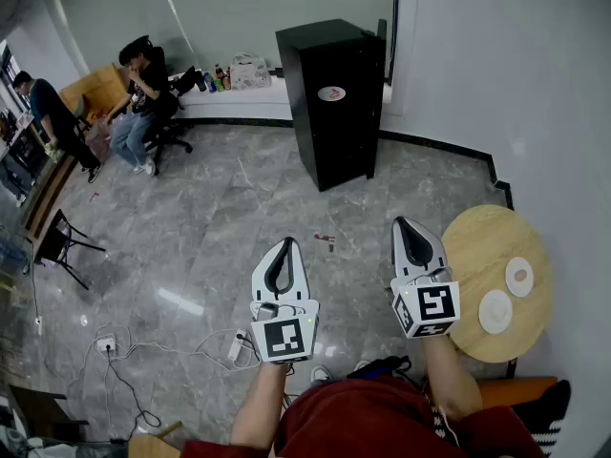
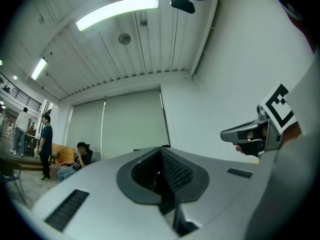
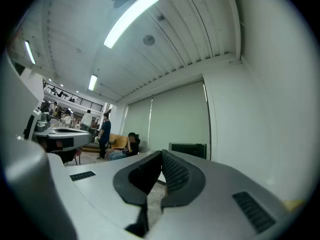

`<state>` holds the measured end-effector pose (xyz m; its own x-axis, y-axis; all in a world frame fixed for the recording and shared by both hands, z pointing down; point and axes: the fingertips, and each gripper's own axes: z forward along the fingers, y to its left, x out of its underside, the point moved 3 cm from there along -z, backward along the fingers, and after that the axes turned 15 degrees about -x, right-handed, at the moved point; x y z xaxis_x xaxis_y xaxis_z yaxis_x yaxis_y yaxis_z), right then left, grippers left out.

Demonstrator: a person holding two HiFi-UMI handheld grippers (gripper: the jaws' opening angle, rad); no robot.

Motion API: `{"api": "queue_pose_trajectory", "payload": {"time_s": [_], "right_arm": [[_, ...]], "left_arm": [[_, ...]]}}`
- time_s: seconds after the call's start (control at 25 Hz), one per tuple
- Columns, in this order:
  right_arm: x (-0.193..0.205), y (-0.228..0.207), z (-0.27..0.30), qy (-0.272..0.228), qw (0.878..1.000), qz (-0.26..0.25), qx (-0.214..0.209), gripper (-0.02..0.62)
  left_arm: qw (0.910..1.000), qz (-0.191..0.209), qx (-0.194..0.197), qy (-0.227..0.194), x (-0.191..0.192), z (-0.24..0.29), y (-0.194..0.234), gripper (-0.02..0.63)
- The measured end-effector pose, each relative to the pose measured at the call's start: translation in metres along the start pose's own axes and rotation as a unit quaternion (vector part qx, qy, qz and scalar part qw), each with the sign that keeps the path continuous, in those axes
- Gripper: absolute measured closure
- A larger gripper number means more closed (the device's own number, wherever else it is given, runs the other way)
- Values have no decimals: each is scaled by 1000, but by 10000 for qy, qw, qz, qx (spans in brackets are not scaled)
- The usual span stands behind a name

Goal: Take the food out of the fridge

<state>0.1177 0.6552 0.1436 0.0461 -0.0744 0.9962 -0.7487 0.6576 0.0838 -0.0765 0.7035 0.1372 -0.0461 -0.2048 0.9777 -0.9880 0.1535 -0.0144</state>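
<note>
We hold left gripper (image 1: 286, 244) and right gripper (image 1: 404, 224) clenched on nothing; arriving like that, we may bump the black fridge (image 1: 332, 103), upper centre, whose handle seems hidden.

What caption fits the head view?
Both shut and empty, the left gripper and right gripper face the black fridge.

fridge (image 1: 329, 103) black. floor (image 1: 200, 237) grey, marble-veined. table (image 1: 477, 241) pale wood. left gripper (image 1: 284, 246), right gripper (image 1: 410, 227) white, pads (image 1: 277, 271) black; cubes (image 1: 284, 339) black-white squares. clothes (image 1: 372, 418) dark red.
</note>
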Motion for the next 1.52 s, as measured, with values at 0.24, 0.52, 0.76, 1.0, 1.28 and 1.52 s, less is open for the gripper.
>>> {"api": "queue_pose_trajectory", "payload": {"time_s": [0.24,0.52,0.76,1.0,1.28,1.52], "right_arm": [[7,-8,-4,34,10000,1,24,574],[8,-23,-10,68,10000,1,25,574],[11,-40,-19,49,10000,-6,-28,574],[12,-57,-27,10,9998,-7,-196,573],[17,-77,-34,3,9997,-12,-239,572],[18,-84,-28,-134,9994,-45,-306,572]], "left_arm": [[9998,156,74,113,10,-1,-12,592],[9998,42,92,146,9,3,-32,592],[9998,-50,3,180,12,5,-51,592],[9998,71,-86,168,13,5,-74,592],[9994,64,-242,257,19,5,-92,592],[9994,12,-272,236,26,16,-92,592]]}}
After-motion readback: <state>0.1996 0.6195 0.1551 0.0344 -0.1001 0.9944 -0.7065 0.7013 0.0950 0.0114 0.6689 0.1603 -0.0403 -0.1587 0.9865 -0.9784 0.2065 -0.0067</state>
